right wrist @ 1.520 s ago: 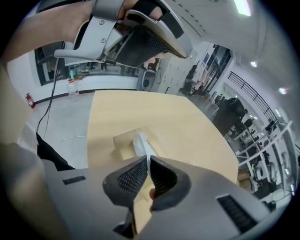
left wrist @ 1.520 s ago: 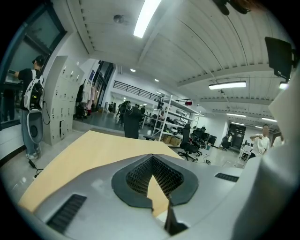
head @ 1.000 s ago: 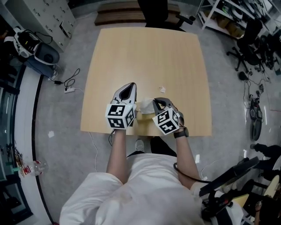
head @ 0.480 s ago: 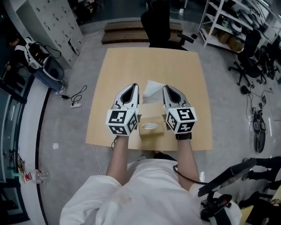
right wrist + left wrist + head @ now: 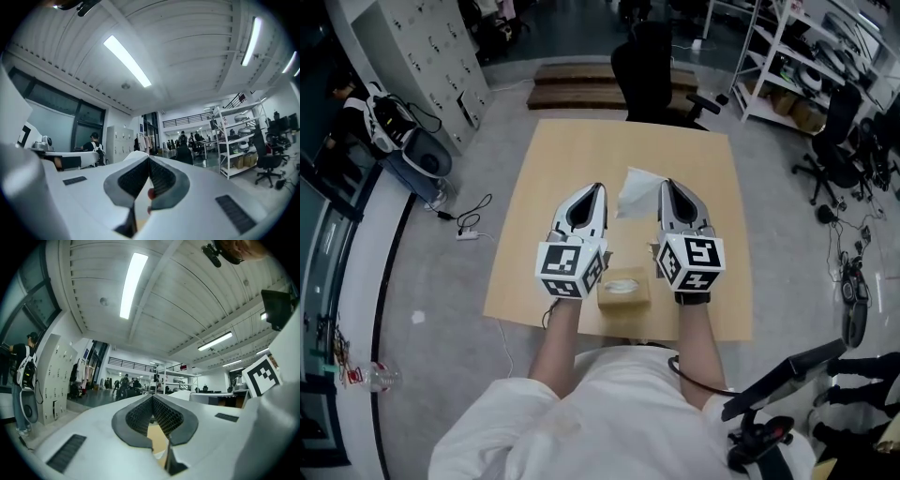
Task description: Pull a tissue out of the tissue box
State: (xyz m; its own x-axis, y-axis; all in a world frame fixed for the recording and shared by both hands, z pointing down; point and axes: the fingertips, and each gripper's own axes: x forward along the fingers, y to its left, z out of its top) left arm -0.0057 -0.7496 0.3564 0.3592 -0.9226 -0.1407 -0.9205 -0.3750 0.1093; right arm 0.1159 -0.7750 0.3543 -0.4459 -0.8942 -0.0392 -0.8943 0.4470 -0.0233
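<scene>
A brown tissue box (image 5: 623, 289) sits on the wooden table (image 5: 581, 150) near its front edge, between my two forearms. A white tissue (image 5: 636, 190) hangs free in the air above the table, off the tip of my right gripper (image 5: 666, 184), which is shut on its edge. My left gripper (image 5: 596, 188) is held up beside it, shut with nothing between its jaws. Both point roughly level. The left gripper (image 5: 151, 398) and right gripper (image 5: 148, 159) views look out over the room, and neither shows the tissue or the box.
A black office chair (image 5: 652, 66) stands at the table's far edge. Metal shelves (image 5: 797, 56) line the right, and grey lockers (image 5: 422, 56) the left. A power strip with cables (image 5: 469, 234) lies on the floor to the left.
Both grippers have risen from the box. The tissue has come out of the box and gone up with the right gripper. The box stays on the table.
</scene>
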